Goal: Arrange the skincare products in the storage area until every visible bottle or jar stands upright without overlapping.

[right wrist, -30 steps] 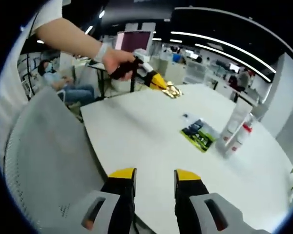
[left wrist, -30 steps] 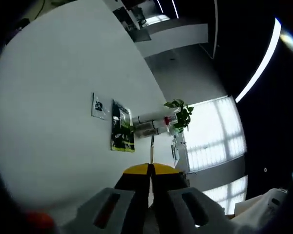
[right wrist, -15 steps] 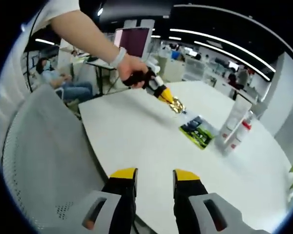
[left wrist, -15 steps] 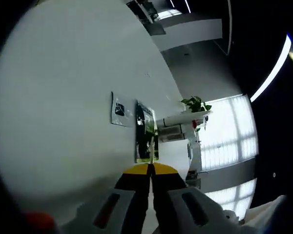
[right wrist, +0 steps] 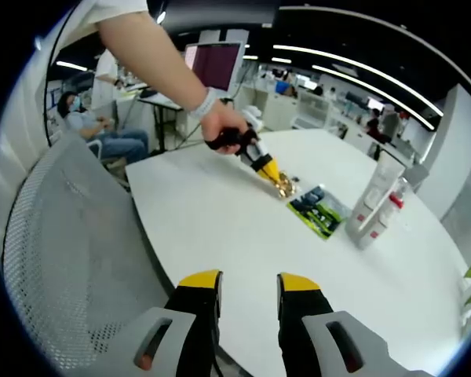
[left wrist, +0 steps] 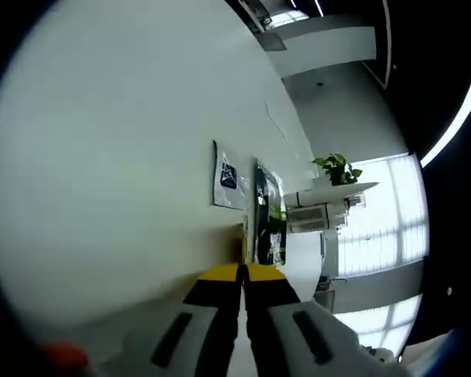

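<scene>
Two tall white tubes (right wrist: 374,200), one with a red cap, stand upright and touching each other toward the far side of the round white table (right wrist: 220,236); just beside them lie a flat green-and-black sachet (right wrist: 315,212) and a smaller clear sachet with a dark print (left wrist: 228,176). The tubes look light, smooth and top-heavy, so I judge they would tip at a nudge and are best taken around the mid-body with the jaws square across it. The sachets look thin, limp and slippery, lying flush on the tabletop, so they likely need to be pinched at a free edge or corner. The left gripper (right wrist: 282,187), held in the person's hand (right wrist: 224,129), hangs low over the table with its tip right at the near edge of the sachets; its jaws are pressed together with only a hairline between them, and I cannot tell whether anything thin is caught there. The right gripper (right wrist: 248,284) hovers over the near edge of the table, jaws parted and empty. The tabletop around the products is bare, giving wide room for setting things apart, with the far rim beyond the tubes and a mesh chair back (right wrist: 71,259) at the near side.
</scene>
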`<state>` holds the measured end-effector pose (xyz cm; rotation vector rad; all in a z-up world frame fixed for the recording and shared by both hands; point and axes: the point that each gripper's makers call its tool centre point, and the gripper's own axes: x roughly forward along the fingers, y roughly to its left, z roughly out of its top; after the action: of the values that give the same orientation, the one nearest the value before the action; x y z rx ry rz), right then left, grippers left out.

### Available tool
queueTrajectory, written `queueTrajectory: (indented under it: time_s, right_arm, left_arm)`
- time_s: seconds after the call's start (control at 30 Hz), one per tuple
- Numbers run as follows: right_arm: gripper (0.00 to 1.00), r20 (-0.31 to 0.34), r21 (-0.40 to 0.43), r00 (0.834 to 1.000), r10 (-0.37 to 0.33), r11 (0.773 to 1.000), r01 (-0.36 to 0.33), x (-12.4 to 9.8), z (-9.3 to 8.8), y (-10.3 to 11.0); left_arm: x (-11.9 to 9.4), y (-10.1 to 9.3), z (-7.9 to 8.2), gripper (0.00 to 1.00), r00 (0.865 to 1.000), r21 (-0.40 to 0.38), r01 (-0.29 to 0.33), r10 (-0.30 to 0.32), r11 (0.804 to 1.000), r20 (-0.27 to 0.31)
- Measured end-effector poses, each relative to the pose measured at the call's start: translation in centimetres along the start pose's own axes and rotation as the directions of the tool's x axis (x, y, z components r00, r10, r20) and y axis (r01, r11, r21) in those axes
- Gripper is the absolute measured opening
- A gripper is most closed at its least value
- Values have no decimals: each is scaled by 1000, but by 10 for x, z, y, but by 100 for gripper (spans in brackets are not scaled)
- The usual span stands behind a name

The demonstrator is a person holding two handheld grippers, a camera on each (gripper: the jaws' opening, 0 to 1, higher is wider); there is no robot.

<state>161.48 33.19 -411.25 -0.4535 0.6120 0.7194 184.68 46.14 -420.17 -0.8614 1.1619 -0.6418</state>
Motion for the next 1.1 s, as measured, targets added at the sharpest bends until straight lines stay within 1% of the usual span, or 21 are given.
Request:
queueTrajectory:
  time_s: [0.27,0.37,0.47,0.57,0.77,0.87,1.1]
  right_arm:
    - [26,7,-6,1000,2,1000,-2,-1,1,1]
    - [26,14,-6,1000,-2,1000,2,-2,3,0]
    - [26,13,-7,1000,-6,1000,6,-2,2,-1]
    - [26,10,-11,1000,-8,1000,8,-2,2,-1]
    - [26,11,-14,1000,-10,1000,10,-2,2,-1]
    - [26,11,-15,1000,-10,1000,10,-2,2,-1]
    - [26,14,-21,1000,-14,1000,14,-2,3,-2]
  left_arm:
    - [1,5,1,0,999,14,-40,40,999,-7]
    - [2,11,2,0,998,1,-62,62,998,-10]
    - [3,14,1,0,996,12,-84,84,996,-16]
    - [3,14,2,0,994,28,-104,104,994,-13]
    - [6,7,0,0,992,76,-119,123,990,-43]
    - [6,6,1,0,992,57,-118,120,991,-36]
    - [3,10,0,0,989,42,-144,145,989,-19]
